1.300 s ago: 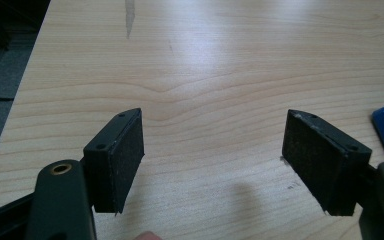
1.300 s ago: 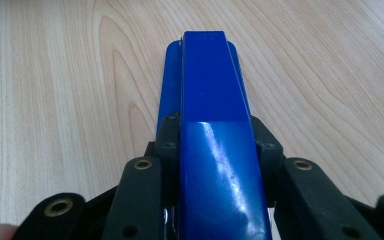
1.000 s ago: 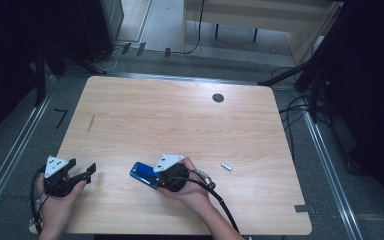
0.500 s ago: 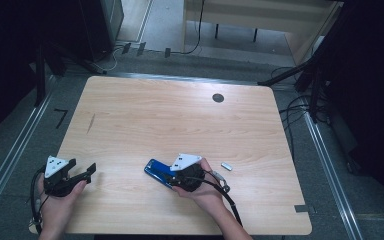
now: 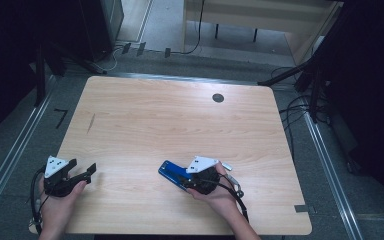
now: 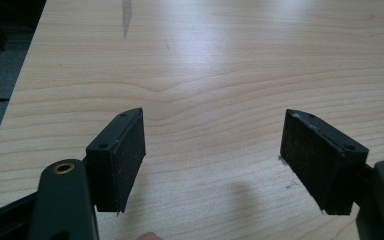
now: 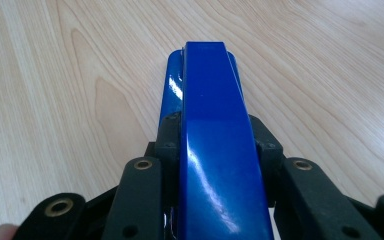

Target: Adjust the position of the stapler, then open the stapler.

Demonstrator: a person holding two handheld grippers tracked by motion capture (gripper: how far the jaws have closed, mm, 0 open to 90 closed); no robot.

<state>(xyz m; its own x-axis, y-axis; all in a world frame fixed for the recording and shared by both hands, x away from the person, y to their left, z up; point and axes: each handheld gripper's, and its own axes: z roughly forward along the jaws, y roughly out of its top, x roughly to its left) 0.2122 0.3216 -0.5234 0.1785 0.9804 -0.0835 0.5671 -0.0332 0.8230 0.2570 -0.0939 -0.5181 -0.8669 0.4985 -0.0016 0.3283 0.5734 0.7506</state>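
A glossy blue stapler (image 5: 169, 171) (image 7: 210, 100) lies low over the wooden table (image 5: 180, 125), right of the middle near the front. My right gripper (image 5: 182, 179) (image 7: 212, 135) is shut on it, a black jaw pressing each side of its body while its nose points away to the upper left. My left gripper (image 5: 89, 170) (image 6: 212, 160) rests at the table's front left corner, held in a hand. It is open, and between its pads (image 6: 125, 155) there is only bare wood.
A small pale object (image 5: 228, 167) lies on the table just right of my right hand. A round black grommet (image 5: 218, 98) sits near the far edge, and a dark streak (image 5: 91, 122) marks the left side. Cables and metal rails run along the floor around the table.
My right gripper has carried the blue stapler to the right along the front of the table, close to the small pale object. The left gripper has stayed in place.
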